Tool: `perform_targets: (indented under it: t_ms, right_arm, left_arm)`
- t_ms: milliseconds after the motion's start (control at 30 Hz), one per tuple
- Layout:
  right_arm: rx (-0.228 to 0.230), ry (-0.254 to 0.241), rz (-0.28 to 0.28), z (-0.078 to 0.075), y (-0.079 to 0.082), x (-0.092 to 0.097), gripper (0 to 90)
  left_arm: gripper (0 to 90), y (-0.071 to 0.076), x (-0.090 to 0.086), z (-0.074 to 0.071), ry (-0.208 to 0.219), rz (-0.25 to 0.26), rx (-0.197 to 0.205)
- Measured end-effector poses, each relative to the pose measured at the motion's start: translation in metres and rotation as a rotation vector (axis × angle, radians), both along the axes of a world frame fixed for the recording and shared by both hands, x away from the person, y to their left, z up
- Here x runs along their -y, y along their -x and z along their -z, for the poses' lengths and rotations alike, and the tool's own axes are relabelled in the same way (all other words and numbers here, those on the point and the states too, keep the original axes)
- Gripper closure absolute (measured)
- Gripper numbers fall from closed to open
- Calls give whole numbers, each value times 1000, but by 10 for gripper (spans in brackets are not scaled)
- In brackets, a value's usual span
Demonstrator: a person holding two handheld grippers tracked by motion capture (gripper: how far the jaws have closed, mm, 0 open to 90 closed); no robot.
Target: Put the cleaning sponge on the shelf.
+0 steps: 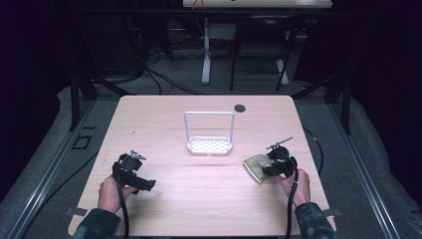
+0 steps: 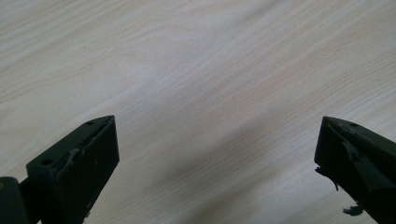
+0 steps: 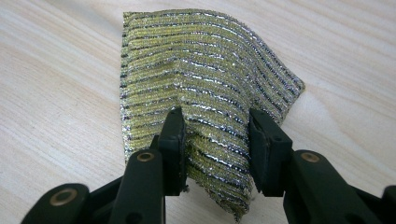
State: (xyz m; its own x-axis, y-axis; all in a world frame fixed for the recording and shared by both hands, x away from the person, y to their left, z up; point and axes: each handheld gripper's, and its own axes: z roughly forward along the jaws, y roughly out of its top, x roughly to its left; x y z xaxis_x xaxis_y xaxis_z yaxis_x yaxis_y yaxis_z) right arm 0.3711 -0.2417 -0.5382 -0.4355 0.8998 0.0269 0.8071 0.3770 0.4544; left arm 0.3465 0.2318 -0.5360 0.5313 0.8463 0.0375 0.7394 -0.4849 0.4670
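Pinching ribbed glittery cloth (image 3: 205,93), right gripper (image 3: 215,140) closed.

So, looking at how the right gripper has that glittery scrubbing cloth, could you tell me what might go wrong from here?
The right gripper pinches only a bunched edge of the scrubbing cloth, with most of it sagging onto the table, so it may slip out or drag when lifted. The cloth is floppy and could catch on the tall handle of the white rack if carried there. The left gripper is open over bare wood and cannot steady anything.
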Motion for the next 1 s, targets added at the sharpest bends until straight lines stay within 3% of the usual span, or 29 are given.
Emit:
perform_targets:
  t_ms: [367,1000]
  right_arm:
    - [60,-12,-9,-15,6,0,610]
    - [91,-11,-43,-23,11,-8,603]
  left_arm:
    - [0,1,1,-1,0,-2,14]
    - [0,1,2,-1,-8,1,7]
